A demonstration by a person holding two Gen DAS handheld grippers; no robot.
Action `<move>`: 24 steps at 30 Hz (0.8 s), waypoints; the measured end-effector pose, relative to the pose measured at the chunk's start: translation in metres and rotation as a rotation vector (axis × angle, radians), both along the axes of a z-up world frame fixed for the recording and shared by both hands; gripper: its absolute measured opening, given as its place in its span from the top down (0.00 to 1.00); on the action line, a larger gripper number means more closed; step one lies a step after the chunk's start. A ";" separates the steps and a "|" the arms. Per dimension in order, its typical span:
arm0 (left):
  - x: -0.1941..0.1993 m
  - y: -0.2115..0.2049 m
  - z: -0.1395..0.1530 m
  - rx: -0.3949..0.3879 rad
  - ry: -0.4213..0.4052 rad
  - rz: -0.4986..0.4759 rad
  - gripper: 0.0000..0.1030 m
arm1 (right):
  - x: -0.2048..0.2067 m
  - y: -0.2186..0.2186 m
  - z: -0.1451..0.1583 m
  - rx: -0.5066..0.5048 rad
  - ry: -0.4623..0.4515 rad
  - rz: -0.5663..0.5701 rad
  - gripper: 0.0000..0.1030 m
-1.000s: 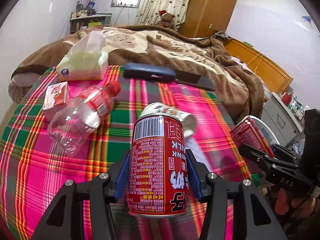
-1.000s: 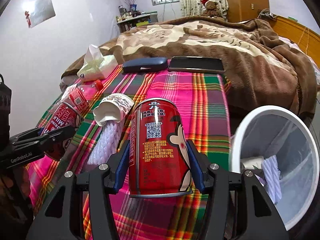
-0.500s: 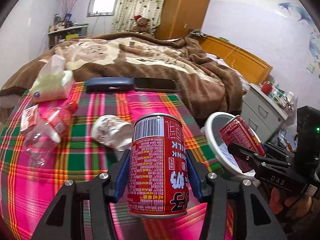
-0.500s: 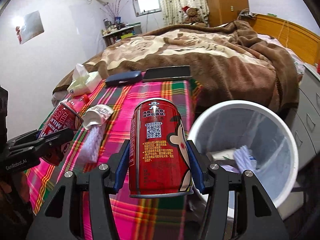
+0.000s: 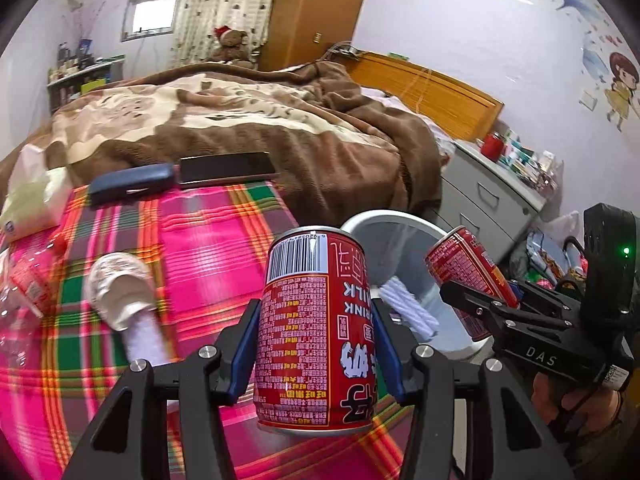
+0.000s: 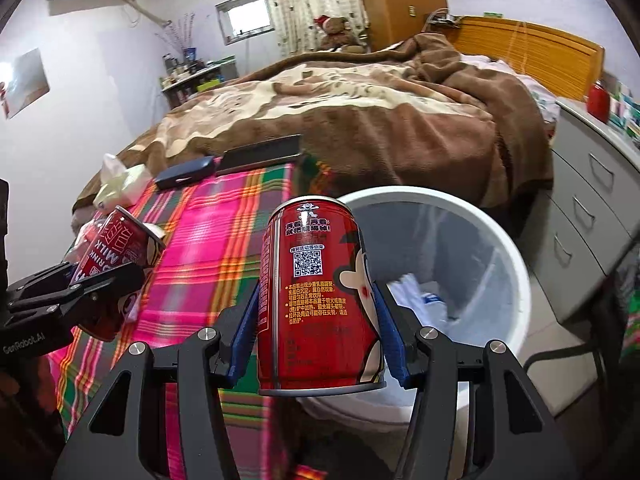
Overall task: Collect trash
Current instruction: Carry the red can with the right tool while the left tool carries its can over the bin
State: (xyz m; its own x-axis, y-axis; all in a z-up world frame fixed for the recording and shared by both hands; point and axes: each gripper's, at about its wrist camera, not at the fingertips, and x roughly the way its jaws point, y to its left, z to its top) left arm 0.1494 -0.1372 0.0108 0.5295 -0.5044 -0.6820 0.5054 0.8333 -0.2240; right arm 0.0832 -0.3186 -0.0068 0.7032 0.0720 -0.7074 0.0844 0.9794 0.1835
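Left wrist view: we see our left gripper [image 5: 316, 344] squeezing a red milk can [image 5: 316, 332] between its blue pads [image 5: 244, 350]. The can stands upright over the near edge of the plaid table [image 5: 208, 240]. A white trash bin [image 5: 404, 236] sits just past the table's right edge, with crumpled white paper [image 5: 408, 308] in it. Our right gripper [image 5: 480, 300] is off to the right, holding a second red can [image 5: 464, 268] tilted over the bin. On the table a paper cup [image 5: 120, 288] lies on its side, near a plastic bottle [image 5: 20, 300] at the left edge. A dark case [image 5: 132, 184] and a phone [image 5: 226, 166] lie along the far edge, by the bed [image 5: 240, 120].

Right wrist view: we see our right gripper [image 6: 318, 334] shut tight on its red can [image 6: 318, 300], upright, just above the bin's near rim [image 6: 516, 264]. The bin mouth is wide open. Gray drawers [image 6: 592, 196] stand close on the right. Our left gripper [image 6: 80, 284] hangs over the table with its can [image 6: 116, 252] tilted
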 end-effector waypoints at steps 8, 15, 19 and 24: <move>0.005 -0.045 -0.006 -0.005 0.022 -0.071 0.49 | -0.007 -0.031 -0.006 -0.014 0.019 -0.068 0.46; 0.011 -0.079 -0.016 0.011 0.046 -0.121 0.49 | -0.004 -0.050 -0.019 -0.018 0.059 -0.109 0.46; 0.016 -0.093 -0.025 0.024 0.061 -0.130 0.49 | -0.002 -0.059 -0.026 -0.011 0.079 -0.123 0.46; 0.022 -0.105 -0.036 0.040 0.080 -0.139 0.49 | -0.001 -0.069 -0.031 0.000 0.092 -0.122 0.46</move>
State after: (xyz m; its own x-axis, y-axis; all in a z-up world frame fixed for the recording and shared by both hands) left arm 0.1717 -0.2425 -0.0254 0.4001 -0.5404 -0.7402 0.5982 0.7659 -0.2357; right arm 0.0826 -0.3872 -0.0374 0.6387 -0.0101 -0.7694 0.2194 0.9608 0.1695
